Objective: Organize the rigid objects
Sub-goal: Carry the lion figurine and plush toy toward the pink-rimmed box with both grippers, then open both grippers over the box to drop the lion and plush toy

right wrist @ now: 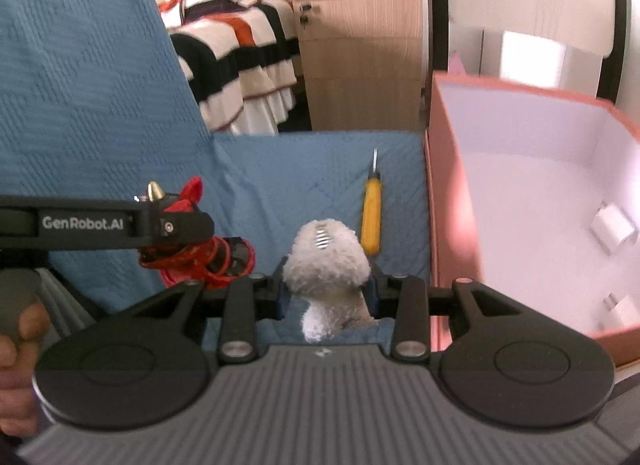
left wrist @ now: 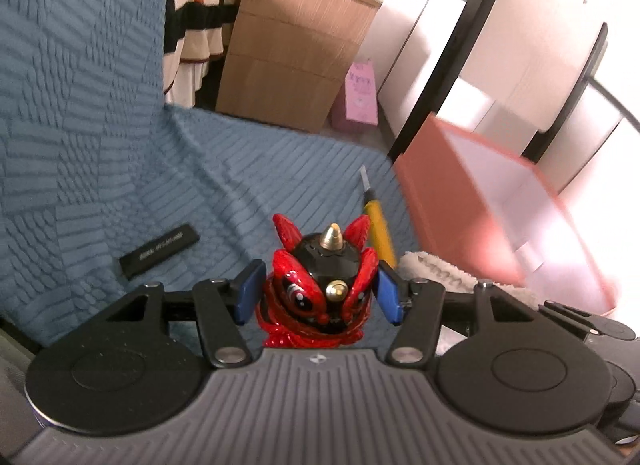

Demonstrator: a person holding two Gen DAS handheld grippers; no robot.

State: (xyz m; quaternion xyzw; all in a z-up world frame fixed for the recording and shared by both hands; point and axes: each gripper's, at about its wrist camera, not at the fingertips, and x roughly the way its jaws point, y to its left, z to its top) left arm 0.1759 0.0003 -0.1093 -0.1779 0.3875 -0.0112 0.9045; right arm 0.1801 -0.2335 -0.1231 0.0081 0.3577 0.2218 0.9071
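While both loads hang clear of the blue quilted cover (left wrist: 224, 193), worth carrying each straight over the pink box (right wrist: 452, 201) rim. Left gripper (left wrist: 318, 293): fingers (left wrist: 250, 291) clamped on the red-and-black horned figurine (left wrist: 320, 277). Right gripper (right wrist: 328, 289): fingers closed on the fluffy white toy (right wrist: 328, 261) (soft, so squeezed narrow). Yellow utility knife (right wrist: 371, 221) and black bar (left wrist: 160, 251) left lying; 2 more pickups likely. Best lowered inside before letting go.

Black linkage gripper (left wrist: 318, 295) with blue pads, silver rivets, ribbed grey housing, "GenRobot.AI" lettering.
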